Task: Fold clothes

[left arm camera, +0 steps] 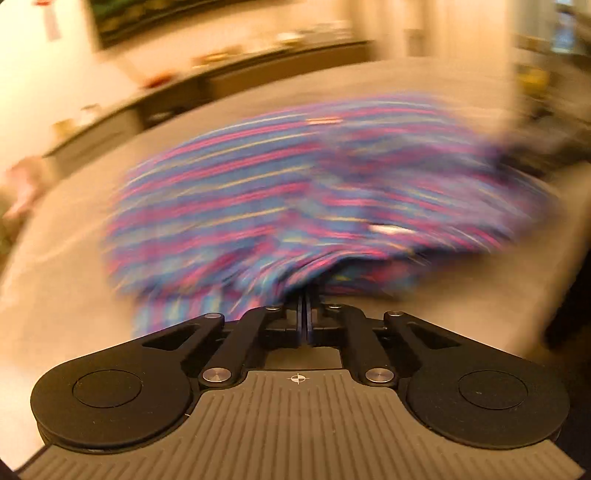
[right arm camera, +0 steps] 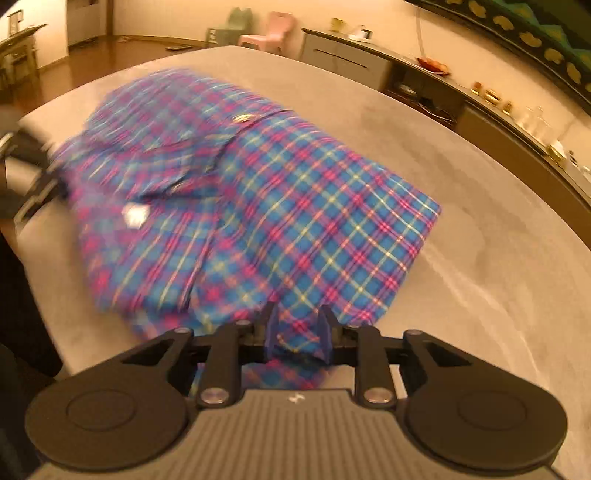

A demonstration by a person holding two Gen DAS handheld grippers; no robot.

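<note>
A blue, pink and yellow plaid shirt (right arm camera: 295, 206) lies partly folded on the grey table (right arm camera: 480, 229), with a white label (right arm camera: 135, 216) showing near its collar. My left gripper (left arm camera: 305, 295) is shut, and the shirt's near edge (left arm camera: 258, 221) rises in a peak from its fingertips; this view is blurred. In the right wrist view the left gripper (right arm camera: 55, 181) shows dark and blurred at the shirt's far left edge. My right gripper (right arm camera: 298, 325) is at the shirt's near edge, its jaws partly apart with a strip of fabric between the blue pads (right arm camera: 272, 325).
A long low sideboard (right arm camera: 461, 96) with small items runs along the wall behind the table. A pink plastic chair (right arm camera: 273, 31) and a green one stand on the floor beyond the far table edge. A dark-clothed person is at the left edge.
</note>
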